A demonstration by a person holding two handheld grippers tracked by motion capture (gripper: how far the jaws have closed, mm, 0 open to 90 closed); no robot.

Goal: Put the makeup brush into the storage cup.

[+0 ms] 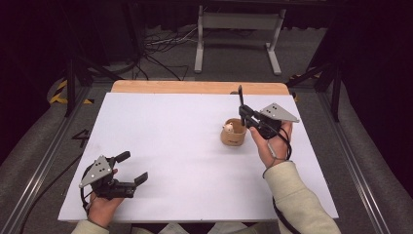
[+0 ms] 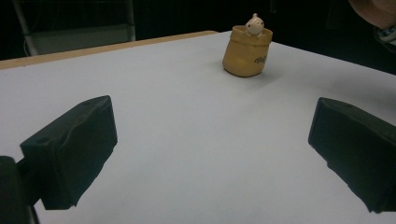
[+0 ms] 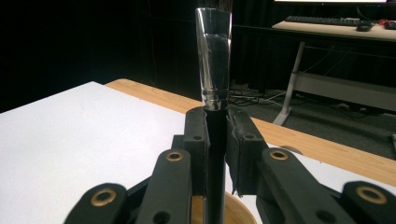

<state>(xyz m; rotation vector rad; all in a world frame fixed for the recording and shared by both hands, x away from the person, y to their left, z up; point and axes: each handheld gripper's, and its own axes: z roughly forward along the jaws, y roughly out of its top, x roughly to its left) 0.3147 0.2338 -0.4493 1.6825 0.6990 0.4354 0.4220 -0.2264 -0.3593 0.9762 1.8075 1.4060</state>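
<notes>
Right tongs, held above a tan cup at the right of the white surface, clamp a dark slender tool with a clear tip, upright. A small pale figure sits in the cup. Left tongs, jaws spread wide and empty, rest near the front left corner.

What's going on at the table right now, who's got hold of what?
A person works two handheld grippers over a white table. The right gripper has its jaws shut on a slim dark stick-like tool, held upright just above a small tan pot with a little pale figure peeking out of it. The left gripper rests near the table's near-left corner, jaws open, holding nothing.
</notes>
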